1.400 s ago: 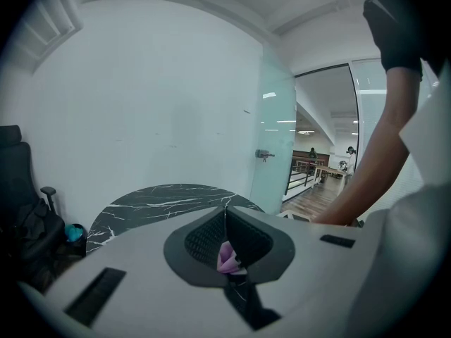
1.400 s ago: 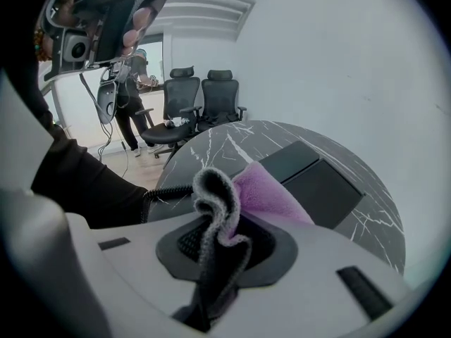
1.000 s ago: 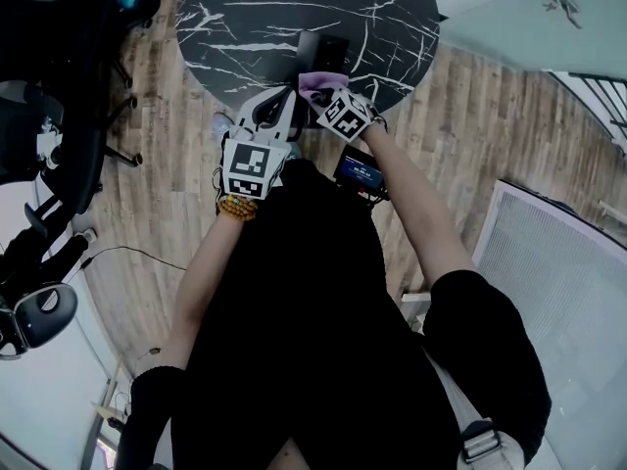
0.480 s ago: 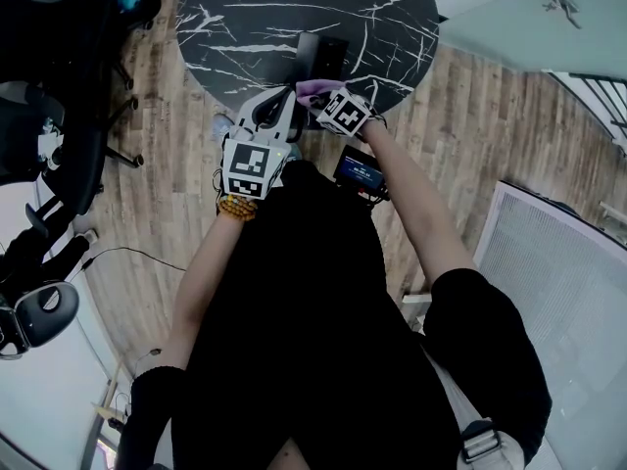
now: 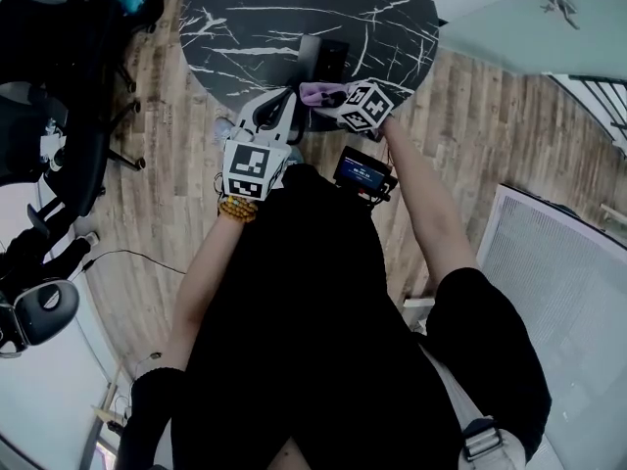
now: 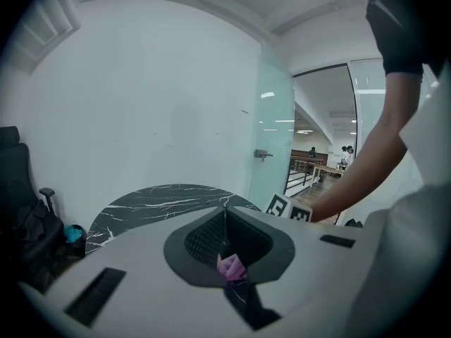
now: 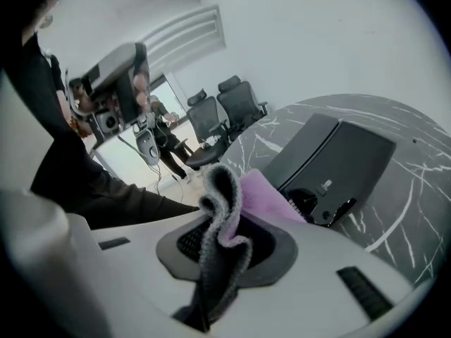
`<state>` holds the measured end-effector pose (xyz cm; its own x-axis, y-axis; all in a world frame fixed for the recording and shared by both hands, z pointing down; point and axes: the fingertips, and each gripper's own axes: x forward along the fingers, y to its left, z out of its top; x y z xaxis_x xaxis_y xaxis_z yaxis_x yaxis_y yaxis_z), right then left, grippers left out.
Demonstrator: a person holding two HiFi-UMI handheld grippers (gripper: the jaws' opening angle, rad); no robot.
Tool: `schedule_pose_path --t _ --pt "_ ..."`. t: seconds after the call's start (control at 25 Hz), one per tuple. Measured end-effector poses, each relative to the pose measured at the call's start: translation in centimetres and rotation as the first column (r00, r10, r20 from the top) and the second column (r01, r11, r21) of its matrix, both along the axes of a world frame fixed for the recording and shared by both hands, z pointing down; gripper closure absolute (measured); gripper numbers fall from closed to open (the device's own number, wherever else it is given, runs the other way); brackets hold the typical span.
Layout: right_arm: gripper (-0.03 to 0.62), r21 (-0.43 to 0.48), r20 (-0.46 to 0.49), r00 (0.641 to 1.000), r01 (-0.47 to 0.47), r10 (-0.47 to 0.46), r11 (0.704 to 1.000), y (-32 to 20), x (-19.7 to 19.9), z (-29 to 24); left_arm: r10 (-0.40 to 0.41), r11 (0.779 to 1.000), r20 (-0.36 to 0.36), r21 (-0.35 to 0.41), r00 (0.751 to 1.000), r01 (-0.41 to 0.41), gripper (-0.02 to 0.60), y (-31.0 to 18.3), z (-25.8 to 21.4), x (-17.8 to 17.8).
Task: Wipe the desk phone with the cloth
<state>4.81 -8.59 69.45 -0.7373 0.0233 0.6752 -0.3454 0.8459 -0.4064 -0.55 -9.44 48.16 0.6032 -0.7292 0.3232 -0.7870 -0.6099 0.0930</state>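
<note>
1. The right gripper [image 7: 211,259] has its jaws squeezed tight on the soft purple-and-grey fluffy cloth [image 7: 262,194]. The left gripper [image 6: 225,231] has its jaws pressed together, and nothing seems to be between them.
2. The round black stone table with white lines [image 5: 255,18] looks smooth. I think a hard push could make things slide on it.
3. The flat black desk phone [image 7: 338,157] lies on the table near the person's side, just past the cloth. If nothing holds it down, it may slide away when wiped. I cannot tell if the cloth touches it yet. Its buttons are too dark and small to see well.
4. The cloth is held by only one fold, and a loose flap sticks up. It could slip out when rubbed. From the head view, the marker cubes hide both grippers' tips.
</note>
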Motion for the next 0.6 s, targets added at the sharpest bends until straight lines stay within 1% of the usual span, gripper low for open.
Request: schedule_pose_path --t 0.08,0.12,0.2,0.24,0.28,0.32,0.4,0.48,0.6 --pt "0.525 0.012 0.054 0.998 -0.021 0.021 1.0 -1.6 0.8 -2.2 0.003 1.0 0.002 -0.002 1.0 -0.003 0.563 0.0 0.1 0.0" --pt "0.525 0.036 0.068 0.997 -0.036 0.034 0.999 -2.8 1.4 -3.4 0.005 1.0 0.002 -0.003 1.0 -0.005 0.563 0.0 0.1 0.0" --pt "0.525 0.132 0.061 0.997 -0.064 0.056 0.989 -5.8 2.7 -5.4 0.008 1.0 0.0 -0.002 1.0 -0.008 0.563 0.0 0.2 0.2" --pt "0.525 0.199 0.041 0.997 -0.073 0.066 0.977 -7.4 3.4 -6.4 0.008 1.0 -0.001 -0.001 1.0 -0.008 0.563 0.1 0.2 0.3" --pt "0.525 0.273 0.015 0.997 -0.076 0.075 0.959 -9.0 4.0 -7.3 0.008 1.0 -0.002 0.0 1.0 -0.008 0.563 0.1 0.1 0.4" --pt "0.525 0.35 -0.015 0.996 -0.075 0.085 0.934 -10.6 4.6 -8.3 0.007 1.0 -0.002 0.0 1.0 -0.007 0.563 0.1 0.0 0.4" --pt "0.525 0.497 -0.071 0.991 -0.065 0.115 0.866 -13.4 5.5 -10.2 0.009 1.0 -0.001 -0.001 1.0 -0.009 0.563 0.2 0.0 0.4" --pt "0.525 0.616 -0.12 0.978 -0.063 0.172 0.786 -15.8 6.3 -12.0 0.008 1.0 0.0 0.0 1.0 -0.008 0.563 0.2 0.0 0.4" --pt "0.525 0.762 -0.179 0.944 -0.044 0.275 0.646 -18.2 7.3 -13.7 0.0 1.0 0.003 0.002 1.0 0.0 0.563 0.1 0.0 0.1"
